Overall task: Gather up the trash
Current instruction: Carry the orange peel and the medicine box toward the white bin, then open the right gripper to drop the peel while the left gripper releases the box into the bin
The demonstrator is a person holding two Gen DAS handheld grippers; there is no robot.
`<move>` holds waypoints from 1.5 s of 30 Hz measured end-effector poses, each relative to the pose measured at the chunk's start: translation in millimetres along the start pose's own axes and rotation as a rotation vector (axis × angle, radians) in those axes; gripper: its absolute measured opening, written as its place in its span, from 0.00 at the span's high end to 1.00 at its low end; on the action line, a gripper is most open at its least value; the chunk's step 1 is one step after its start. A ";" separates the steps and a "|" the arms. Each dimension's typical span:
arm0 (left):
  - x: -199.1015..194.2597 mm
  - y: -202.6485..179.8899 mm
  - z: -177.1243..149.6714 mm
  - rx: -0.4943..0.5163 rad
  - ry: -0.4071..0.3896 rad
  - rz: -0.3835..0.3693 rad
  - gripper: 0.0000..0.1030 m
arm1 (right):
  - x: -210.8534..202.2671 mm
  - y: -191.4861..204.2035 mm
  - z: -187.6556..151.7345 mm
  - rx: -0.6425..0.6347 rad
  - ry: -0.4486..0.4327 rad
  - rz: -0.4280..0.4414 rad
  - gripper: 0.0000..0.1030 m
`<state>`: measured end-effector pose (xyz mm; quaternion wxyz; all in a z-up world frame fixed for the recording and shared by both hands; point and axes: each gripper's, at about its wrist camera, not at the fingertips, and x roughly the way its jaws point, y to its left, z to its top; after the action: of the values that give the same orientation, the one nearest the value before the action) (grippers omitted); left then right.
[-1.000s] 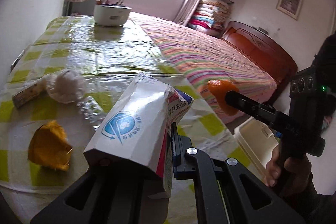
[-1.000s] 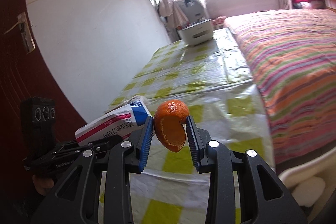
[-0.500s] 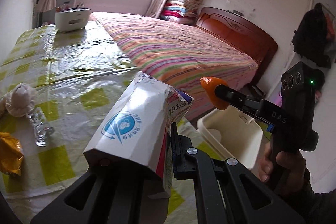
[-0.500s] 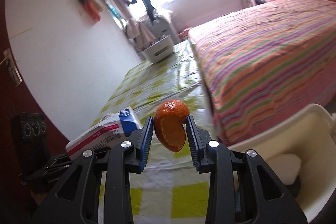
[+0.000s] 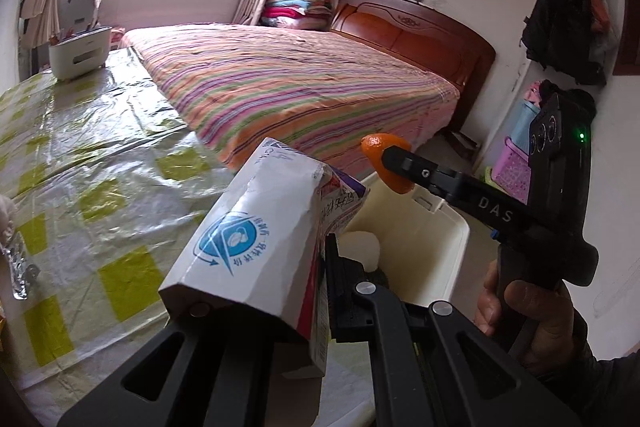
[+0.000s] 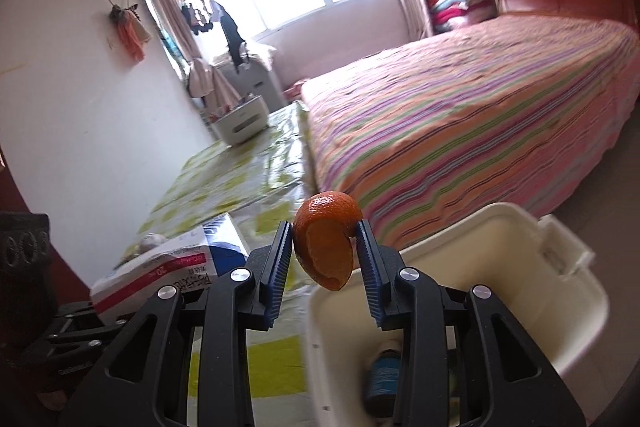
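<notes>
My left gripper (image 5: pixel 264 279) is shut on a white carton (image 5: pixel 260 239) with a blue logo, held over the table's right edge next to the cream bin (image 5: pixel 460 239). My right gripper (image 6: pixel 325 247) holds a piece of orange peel (image 6: pixel 328 215) between its blue pads; its jaws are opening, and the peel still touches both pads. The peel hangs above the near left corner of the bin (image 6: pixel 520 223). In the left wrist view the right gripper (image 5: pixel 390 163) and peel (image 5: pixel 376 143) show above the bin's far rim. The carton (image 6: pixel 168 267) shows at lower left.
The bin holds a white wad (image 5: pixel 360 247) and a blue-labelled bottle (image 6: pixel 384 375). A table with a yellow-check cloth (image 5: pixel 100 167) lies left, with a foil scrap (image 5: pixel 20 267) and a white box (image 5: pixel 78 53). A striped bed (image 5: pixel 300 87) lies behind. A hand (image 5: pixel 520 311) grips the right handle.
Both grippers swung right from over the table towards the bin, which came into view below them. The carton and the peel stayed in their grips.
</notes>
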<state>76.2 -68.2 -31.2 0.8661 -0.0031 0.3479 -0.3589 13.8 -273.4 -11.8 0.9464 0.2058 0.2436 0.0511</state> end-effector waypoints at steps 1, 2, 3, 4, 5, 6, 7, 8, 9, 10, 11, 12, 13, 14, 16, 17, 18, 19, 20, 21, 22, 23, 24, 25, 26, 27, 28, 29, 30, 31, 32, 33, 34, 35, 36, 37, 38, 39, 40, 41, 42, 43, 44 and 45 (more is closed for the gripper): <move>2.1 -3.8 0.4 0.008 0.002 -0.003 0.95 | -2.2 -2.0 -0.5 0.002 -0.005 -0.005 0.68; 4.3 -6.8 0.8 0.013 0.007 -0.007 0.95 | -4.5 -3.8 -1.1 0.005 -0.010 -0.013 0.68; 5.7 -8.7 0.9 0.016 0.010 -0.012 0.95 | -6.3 -5.8 -1.8 0.008 -0.015 -0.022 0.67; 7.1 -11.6 0.7 0.020 0.011 -0.014 0.95 | -8.4 -8.7 -2.4 0.013 -0.020 -0.028 0.67; 8.7 -15.2 0.7 0.027 0.013 -0.016 0.95 | -11.0 -11.5 -2.7 0.021 -0.024 -0.033 0.67; 10.1 -16.5 1.3 0.031 0.015 -0.018 0.95 | -12.5 -13.4 -3.3 0.027 -0.028 -0.037 0.67; 11.3 -18.7 1.9 0.034 0.018 -0.022 0.95 | -13.8 -17.2 -3.2 0.035 -0.034 -0.046 0.66; 12.7 -21.2 1.8 0.040 0.020 -0.024 0.95 | -15.0 -19.5 -3.8 0.039 -0.036 -0.055 0.65; 13.6 -23.1 2.4 0.043 0.021 -0.024 0.95 | -16.0 -21.9 -4.5 0.045 -0.038 -0.061 0.62; 14.7 -24.5 3.0 0.044 0.023 -0.025 0.95 | -17.5 -24.3 -5.1 0.056 -0.044 -0.063 0.57; 15.9 -26.1 3.1 0.046 0.025 -0.029 0.95 | -19.8 -26.5 -5.0 0.067 -0.052 -0.066 0.52; 17.2 -27.4 3.3 0.048 0.025 -0.029 0.95 | -20.7 -27.4 -5.3 0.070 -0.055 -0.072 0.43; 18.2 -28.8 3.4 0.049 0.026 -0.028 0.95 | -22.6 -30.6 -5.4 0.077 -0.062 -0.082 0.39; 19.3 -29.9 3.7 0.048 0.026 -0.031 0.95 | -24.8 -32.2 -5.2 0.087 -0.071 -0.082 0.39; 21.1 -32.4 4.6 0.050 0.030 -0.036 0.95 | -29.2 -34.3 -3.8 0.100 -0.092 -0.078 0.36; 21.7 -33.9 5.0 0.051 0.030 -0.036 0.95 | -33.4 -36.2 -2.9 0.113 -0.111 -0.082 0.35; 22.5 -35.6 5.3 0.052 0.031 -0.041 0.95 | -37.1 -38.3 -2.0 0.126 -0.131 -0.083 0.34; 23.0 -37.0 5.7 0.054 0.030 -0.045 0.95 | -42.0 -41.4 0.1 0.140 -0.151 -0.081 0.33; 23.5 -39.0 6.3 0.056 0.029 -0.047 0.95 | -46.3 -43.5 1.3 0.153 -0.171 -0.078 0.33; 24.3 -41.5 7.1 0.059 0.030 -0.052 0.95 | -49.9 -45.1 2.0 0.163 -0.187 -0.077 0.33; 25.3 -43.4 7.7 0.062 0.030 -0.056 0.95 | -53.6 -47.0 2.9 0.172 -0.204 -0.078 0.33; 26.2 -46.1 8.5 0.065 0.028 -0.060 0.95 | -56.4 -48.4 3.4 0.179 -0.220 -0.079 0.32; 26.8 -48.5 8.8 0.066 0.027 -0.062 0.95 | -60.2 -50.0 3.7 0.186 -0.234 -0.080 0.32; 28.2 -50.3 9.5 0.067 0.028 -0.069 0.95 | -63.7 -51.9 3.8 0.194 -0.250 -0.078 0.31; 29.0 -51.4 9.7 0.068 0.028 -0.072 0.95 | -65.9 -53.1 4.1 0.200 -0.261 -0.078 0.30; 30.4 -53.2 10.0 0.071 0.028 -0.073 0.95 | -67.2 -54.9 3.8 0.205 -0.272 -0.082 0.28; 31.5 -54.5 9.9 0.073 0.027 -0.072 0.95 | -68.2 -55.7 2.5 0.211 -0.280 -0.083 0.28; 33.3 -56.0 9.9 0.077 0.029 -0.073 0.95 | -69.0 -56.8 2.6 0.217 -0.284 -0.081 0.28; 35.1 -57.4 10.1 0.081 0.032 -0.075 0.95 | -68.3 -57.0 1.1 0.221 -0.286 -0.080 0.28; 36.4 -58.2 10.6 0.083 0.033 -0.074 0.95 | -67.5 -57.1 1.0 0.223 -0.284 -0.081 0.28; 37.5 -59.7 10.9 0.084 0.031 -0.072 0.95 | -65.4 -55.9 0.1 0.225 -0.281 -0.080 0.28; 38.6 -61.2 11.7 0.086 0.027 -0.074 0.95 | -61.7 -53.4 -1.9 0.228 -0.280 -0.074 0.28; 38.6 -62.4 12.3 0.088 0.023 -0.079 0.94 | -60.5 -53.8 -2.5 0.227 -0.281 -0.072 0.28; 39.9 -64.8 13.0 0.091 0.025 -0.086 0.94 | -59.2 -53.6 -2.5 0.224 -0.281 -0.074 0.28; 40.9 -66.6 13.3 0.093 0.030 -0.090 0.93 | -59.0 -54.2 -3.0 0.223 -0.282 -0.074 0.28; 42.2 -69.2 13.9 0.099 0.033 -0.088 0.92 | -59.4 -55.9 -3.8 0.224 -0.284 -0.071 0.28; 43.1 -73.1 13.7 0.113 0.032 -0.076 0.90 | -60.5 -57.5 -4.5 0.226 -0.286 -0.071 0.28; 43.5 -75.9 13.9 0.123 0.032 -0.070 0.82 | -61.3 -59.1 -4.4 0.229 -0.287 -0.071 0.28; 43.5 -78.6 13.7 0.133 0.031 -0.066 0.58 | -62.0 -60.3 -4.6 0.233 -0.288 -0.070 0.28; 42.8 -80.6 13.7 0.140 0.024 -0.060 0.42 | -61.7 -61.1 -4.8 0.237 -0.289 -0.068 0.28; 39.6 -81.3 13.9 0.139 -0.006 -0.036 0.22 | -63.2 -62.5 -6.0 0.243 -0.291 -0.066 0.28; 35.8 -82.3 13.5 0.135 -0.043 -0.013 0.20 | -63.4 -63.1 -6.4 0.245 -0.292 -0.064 0.28; 30.9 -83.7 14.8 0.136 -0.081 -0.003 0.20 | -63.7 -64.1 -6.5 0.246 -0.294 -0.063 0.28; 28.9 -84.7 16.8 0.138 -0.089 -0.010 0.20 | -63.5 -65.3 -6.1 0.246 -0.293 -0.064 0.28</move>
<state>48.3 -153.2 -14.2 0.8770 0.0390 0.2835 -0.3861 -45.0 -343.2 -15.8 0.9406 0.3173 0.1141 -0.0395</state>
